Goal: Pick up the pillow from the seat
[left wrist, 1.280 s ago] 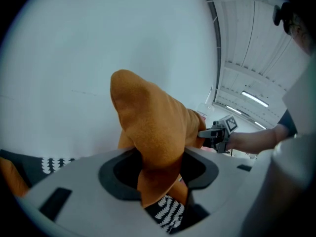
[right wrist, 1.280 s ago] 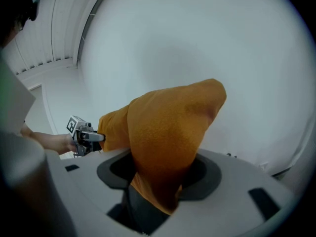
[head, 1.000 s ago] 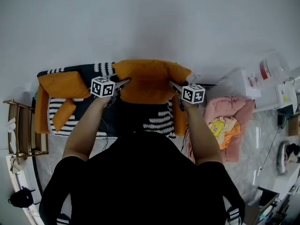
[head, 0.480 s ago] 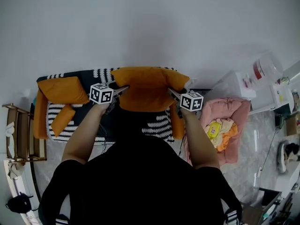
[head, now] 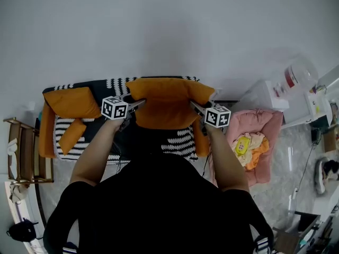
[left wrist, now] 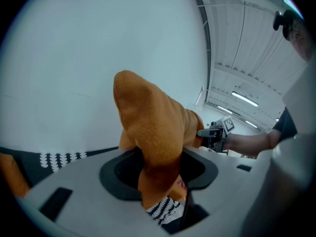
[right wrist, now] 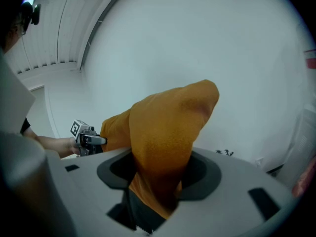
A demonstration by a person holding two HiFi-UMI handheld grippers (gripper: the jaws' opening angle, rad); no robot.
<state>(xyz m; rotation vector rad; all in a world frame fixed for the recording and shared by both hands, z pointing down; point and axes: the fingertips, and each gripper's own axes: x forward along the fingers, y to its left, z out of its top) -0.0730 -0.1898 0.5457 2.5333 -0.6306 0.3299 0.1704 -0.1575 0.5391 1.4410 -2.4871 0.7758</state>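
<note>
Orange is what catches the eye across this sofa. At the far left stands a wooden rack [head: 24, 152], and just beside it an orange cushion [head: 71, 102] lies on the left end of the seat [head: 177, 139], which has a black-and-white striped cover.

Next comes the left gripper [head: 140, 104]. Its jaws are pinched all the way down on the left corner of the pillow [head: 167, 102], and in the left gripper view the orange cloth bunches up between them with a strip of the striped cover showing below.

The pillow spans the middle, stretched between the two tools and hanging in front of the white wall [head: 169, 30]. It looks to me to be off the seat already, though from above I cannot make out the gap under it.

The right gripper [head: 195, 108] is clamped just as tight on the other corner, with a fold of orange fabric squeezed between its jaws in the right gripper view. Further right, well apart from the sofa, sits a pink heap [head: 265, 134] on the floor.

As I judge it, the grasp is made and the lift is largely done. What seems left is to bring the pillow fully clear and keep both grips firm so no corner slips.
</note>
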